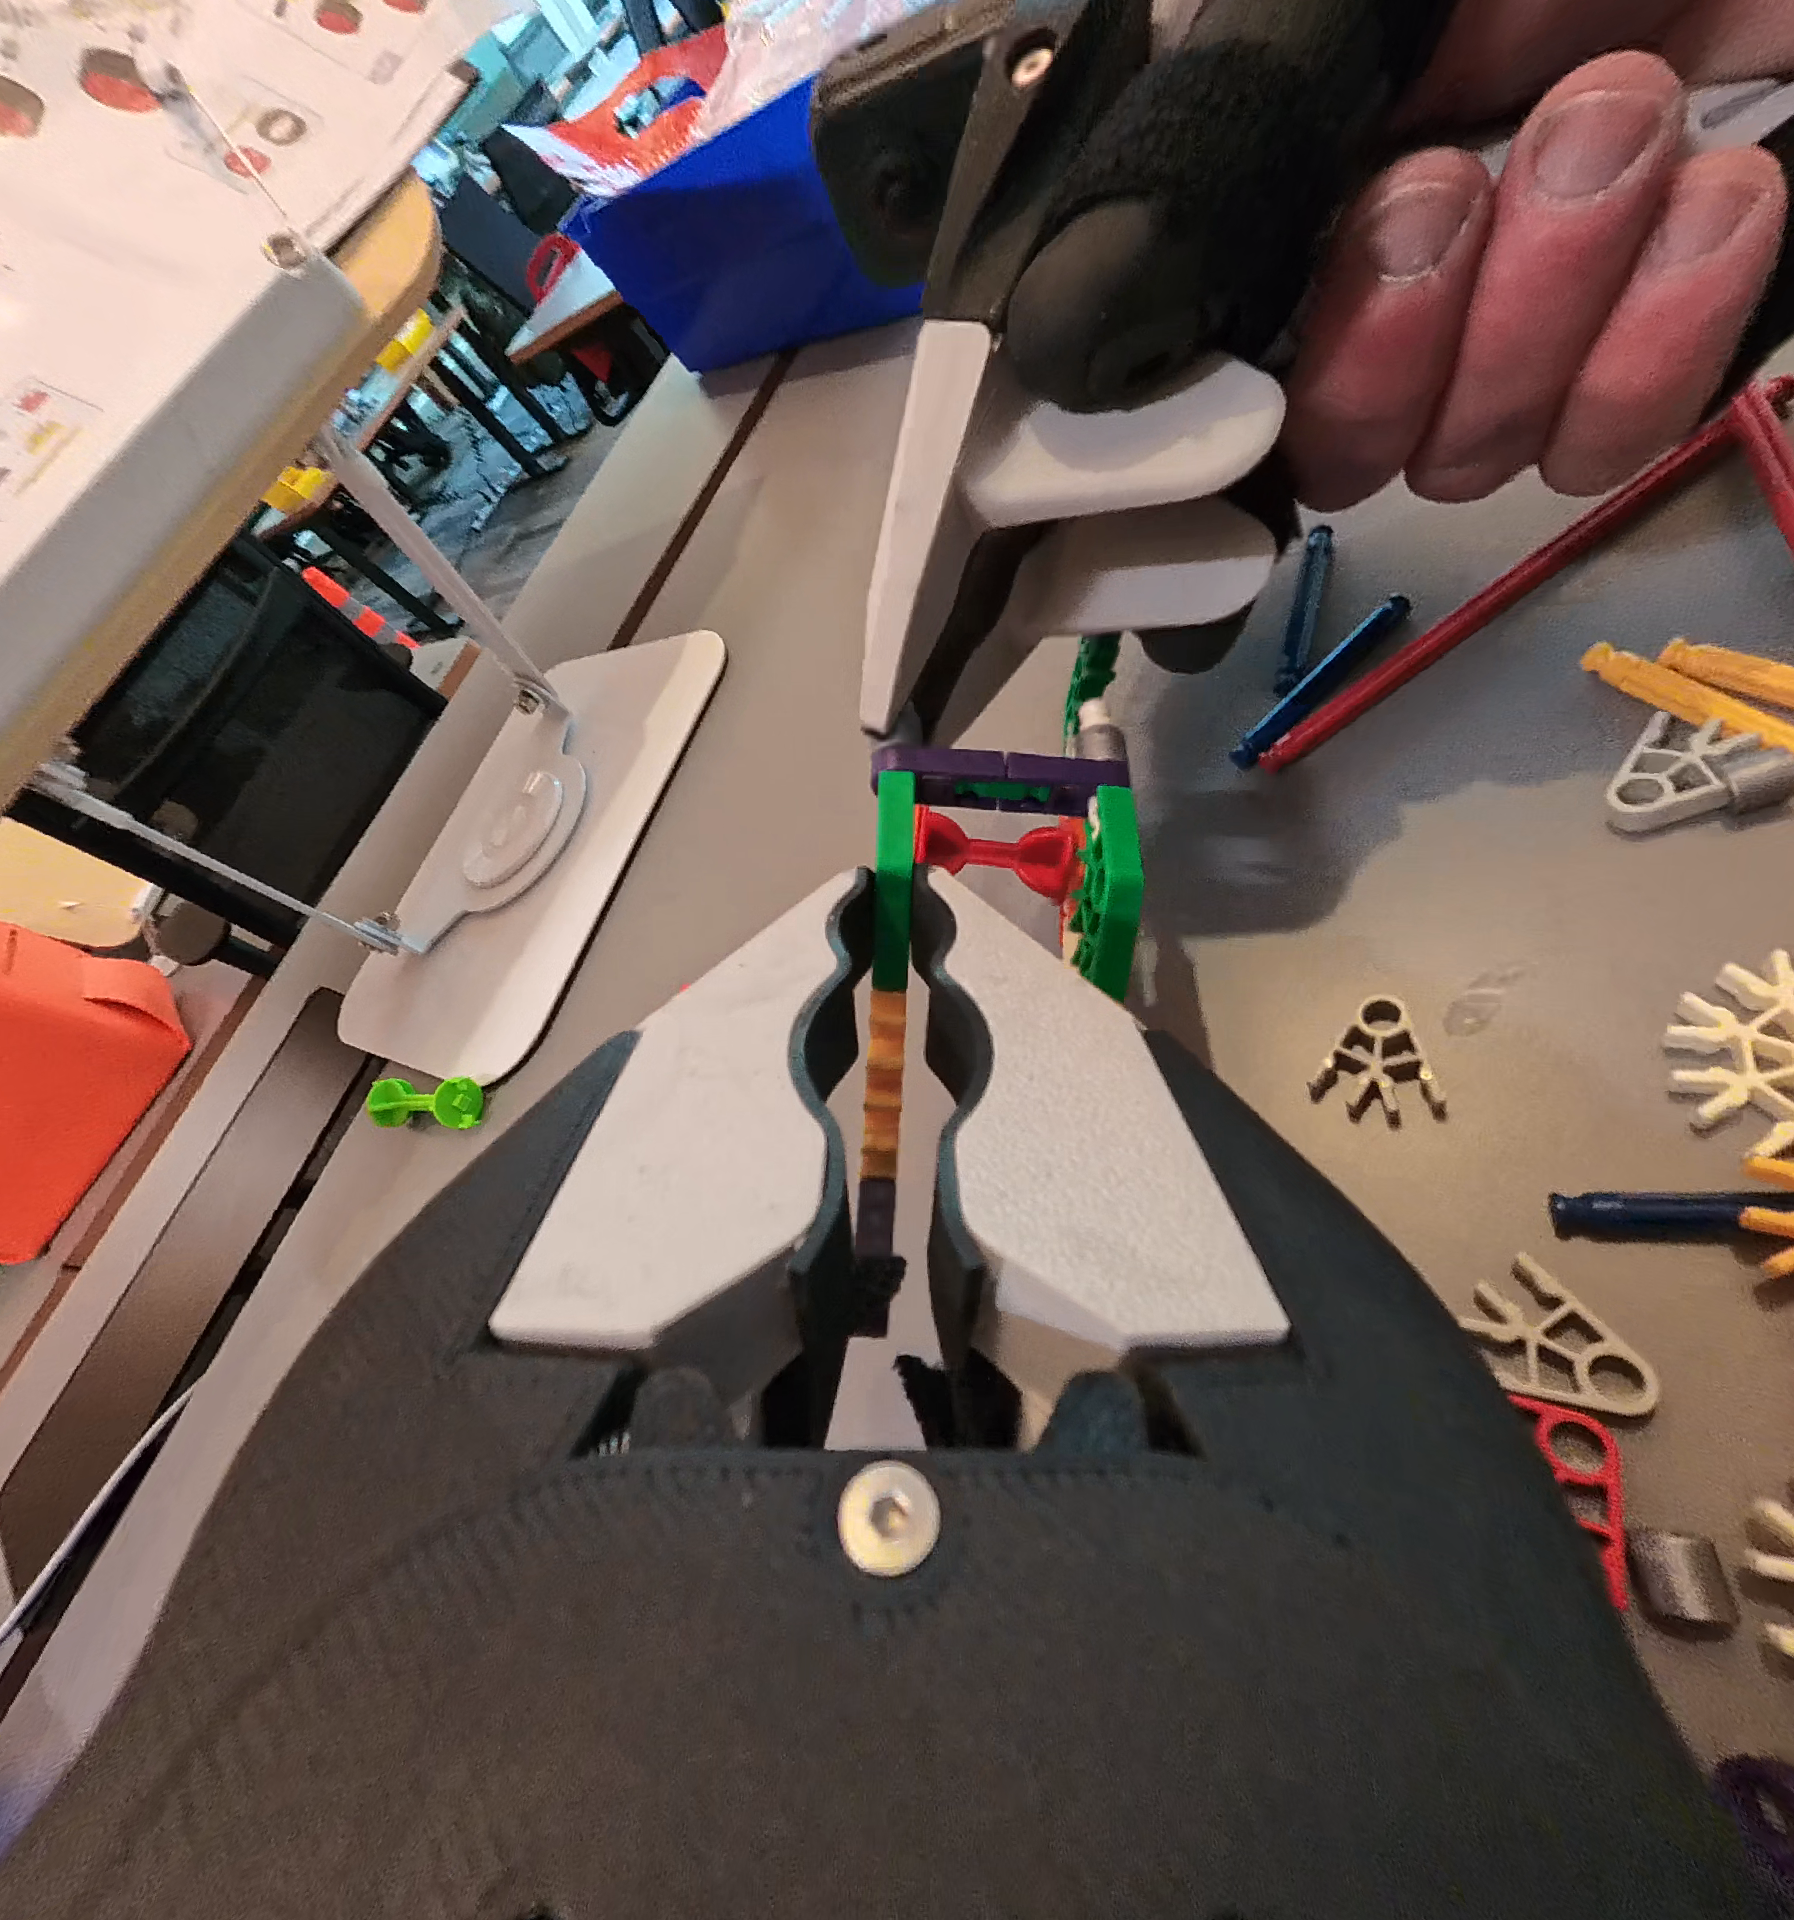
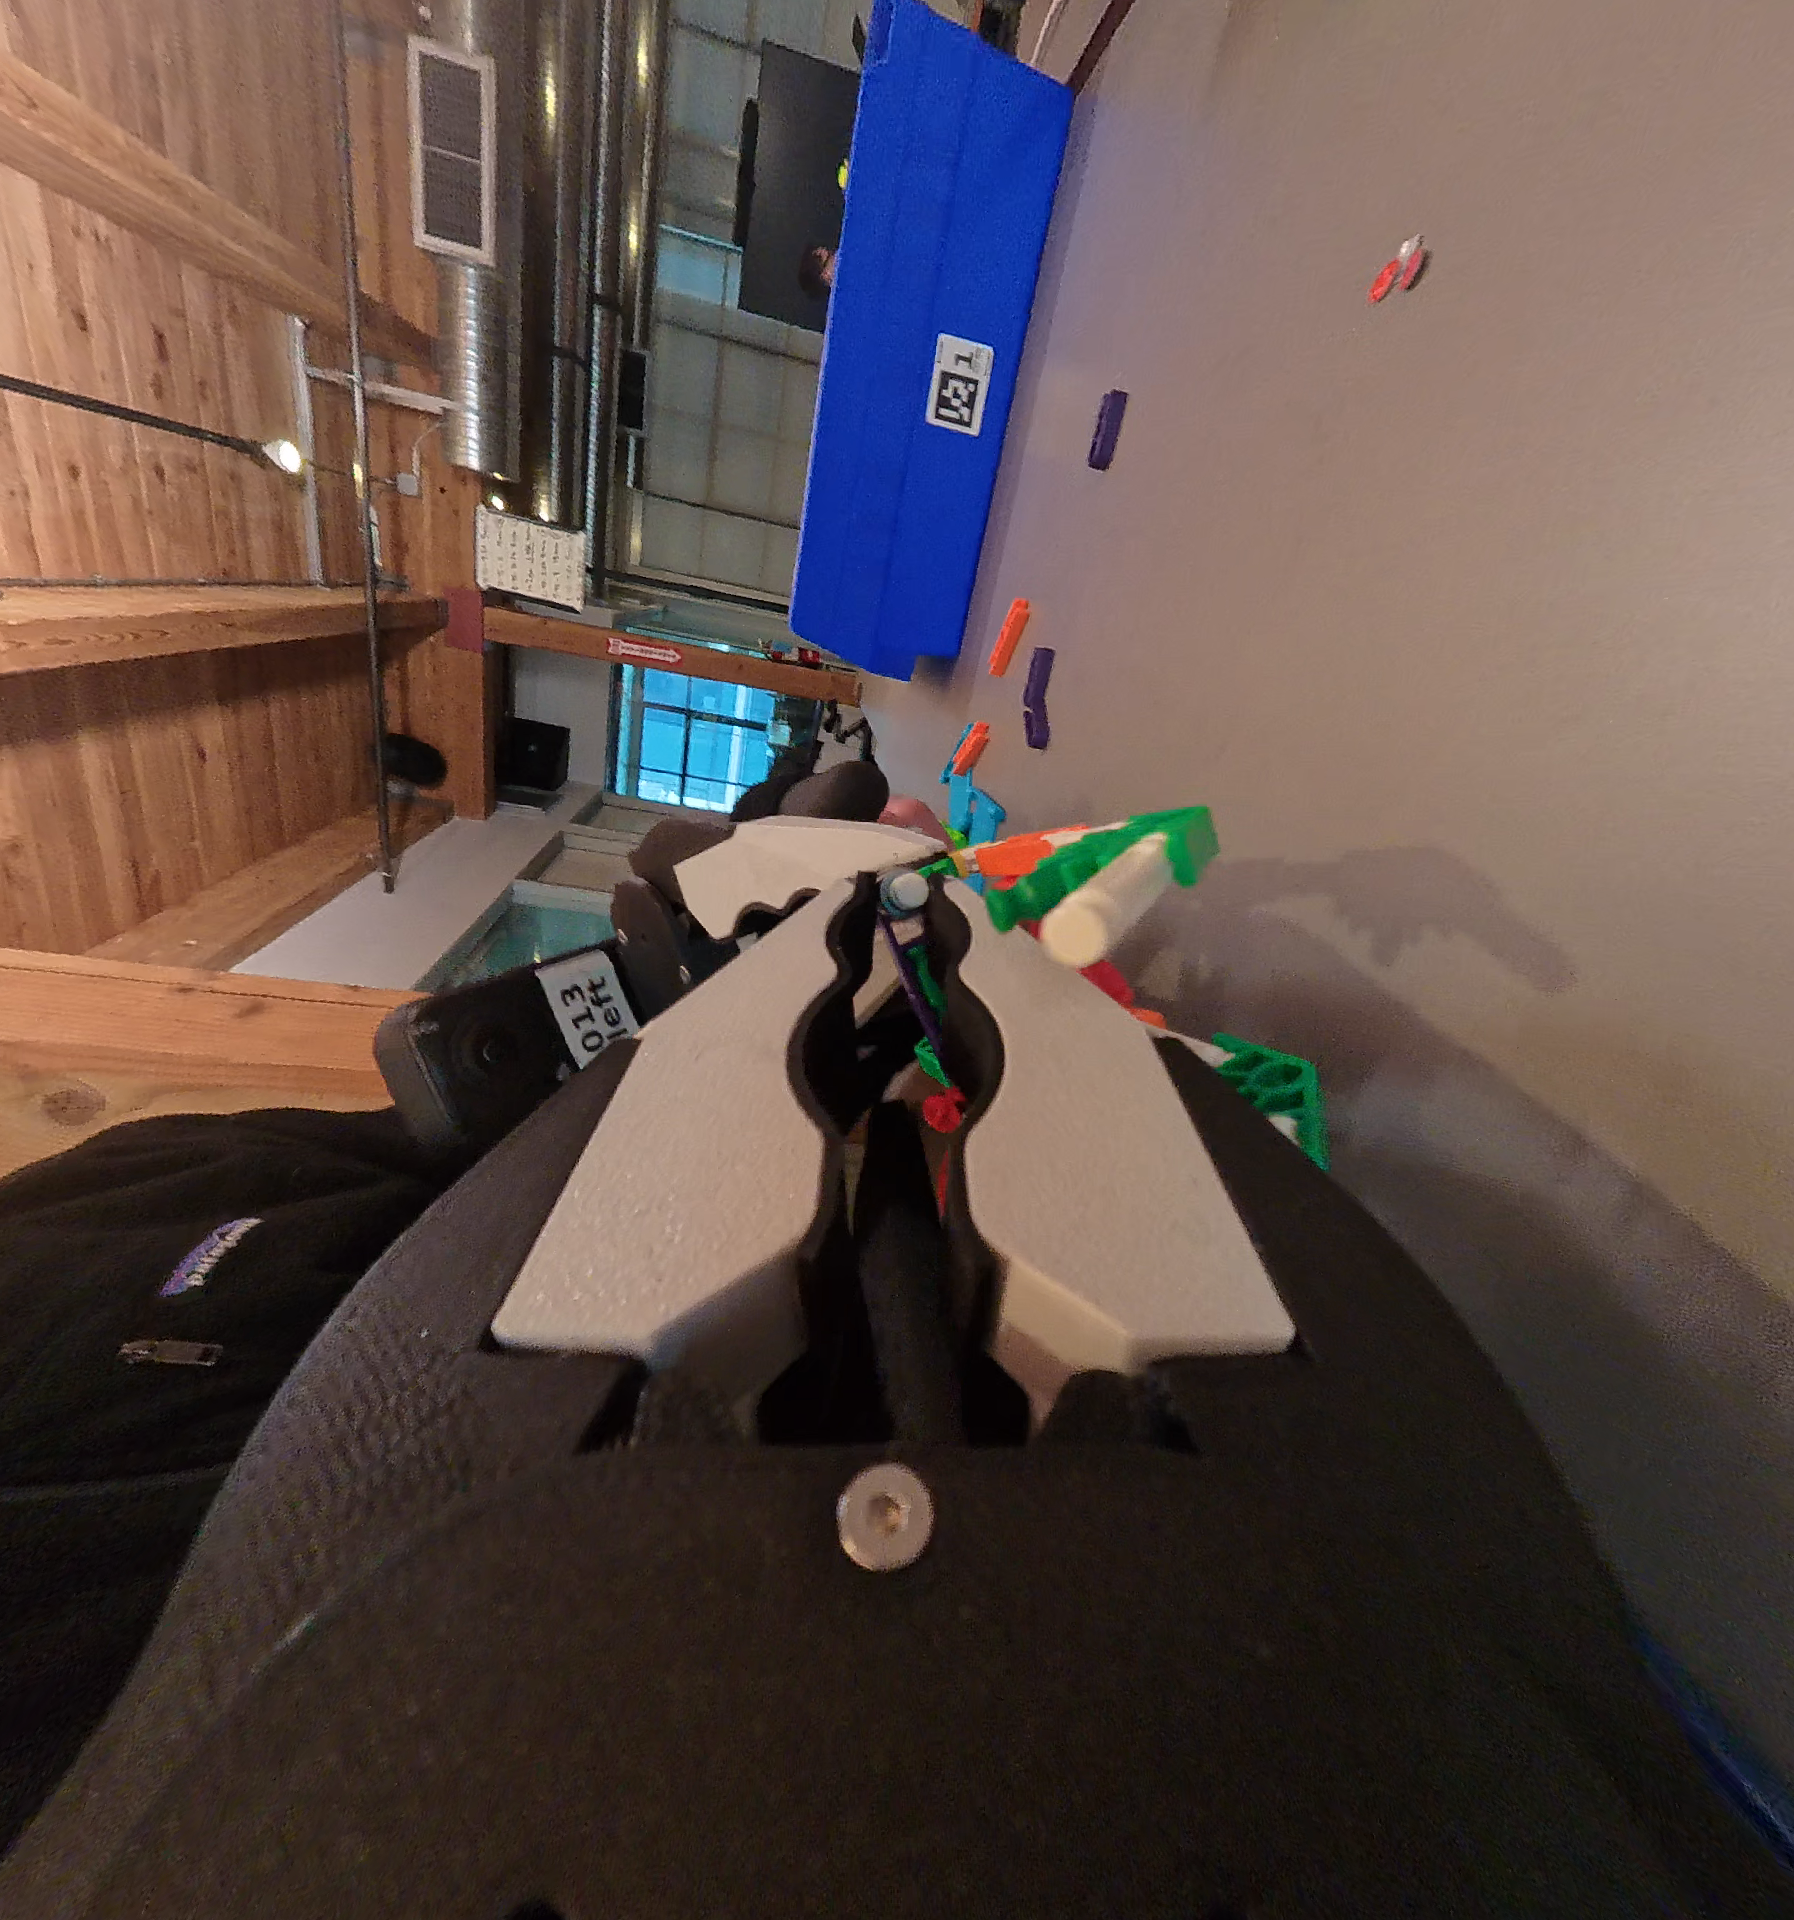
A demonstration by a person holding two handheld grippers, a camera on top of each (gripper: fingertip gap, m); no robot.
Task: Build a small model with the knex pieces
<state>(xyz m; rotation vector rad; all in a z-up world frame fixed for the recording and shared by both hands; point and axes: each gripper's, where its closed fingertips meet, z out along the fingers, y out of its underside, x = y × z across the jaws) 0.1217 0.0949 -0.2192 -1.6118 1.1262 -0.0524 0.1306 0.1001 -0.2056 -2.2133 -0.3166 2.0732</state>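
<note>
You see two grippers point(image 1: 891, 894) point(image 2: 898, 899) and one blue bin point(image 2: 924, 353). Two dark blue rods point(image 1: 1319, 681) lie beside one long red rod point(image 1: 1495, 592).

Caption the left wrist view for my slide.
Left gripper clamps a toy construction frame while right gripper pinches its far corner.

Blue bin point(image 2: 924, 343); perhaps grey table point(image 2: 1495, 623).

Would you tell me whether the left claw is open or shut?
Shut: the left claw pinches the toy frame by its green edge.
</note>
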